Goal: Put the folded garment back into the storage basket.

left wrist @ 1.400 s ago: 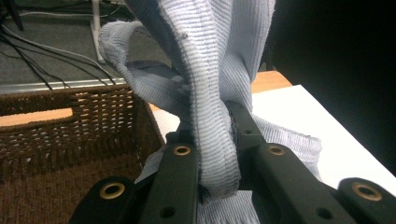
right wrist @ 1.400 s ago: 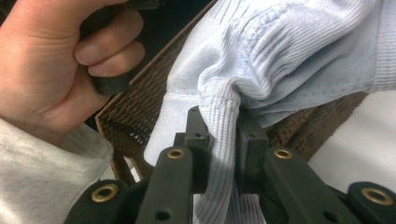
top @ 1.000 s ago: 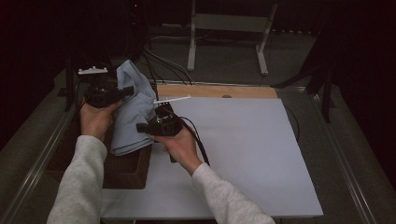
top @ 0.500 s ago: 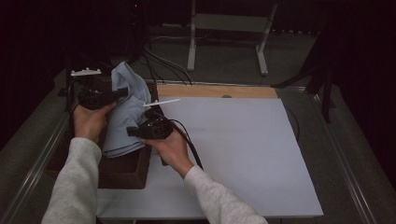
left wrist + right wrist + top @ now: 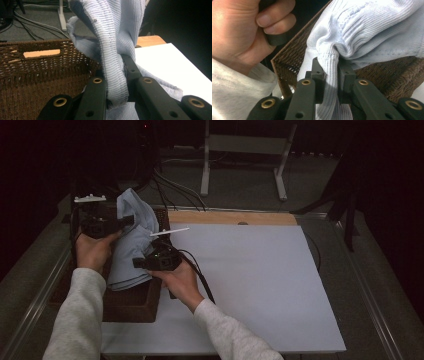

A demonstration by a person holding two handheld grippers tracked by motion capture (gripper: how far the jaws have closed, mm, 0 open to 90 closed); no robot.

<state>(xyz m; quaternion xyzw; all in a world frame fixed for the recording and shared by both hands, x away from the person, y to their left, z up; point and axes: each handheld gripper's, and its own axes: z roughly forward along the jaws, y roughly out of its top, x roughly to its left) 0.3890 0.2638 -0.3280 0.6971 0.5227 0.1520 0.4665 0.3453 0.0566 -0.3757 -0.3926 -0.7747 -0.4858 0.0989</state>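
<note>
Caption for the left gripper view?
Left tongs shut on blue cloth above the basket.

Light blue garment (image 5: 113, 50) is showing as ribbed knit cloth, soft and matt, with a stitched hem along the edge. Basket (image 5: 37, 72) is looking like dark brown woven wicker, rough and open-weave near the rim. Left gripper (image 5: 117, 82) and right gripper (image 5: 329, 80) are presenting matt black plastic jaws, smooth, with shiny brass-coloured eyelets set in. Tabletop board (image 5: 250, 280) is reading as a smooth, matt white sheet; a bare light wood strip (image 5: 230, 217) is running along its far edge. Sleeve (image 5: 234, 90) is looking like light grey fleecy cloth, matt.
</note>
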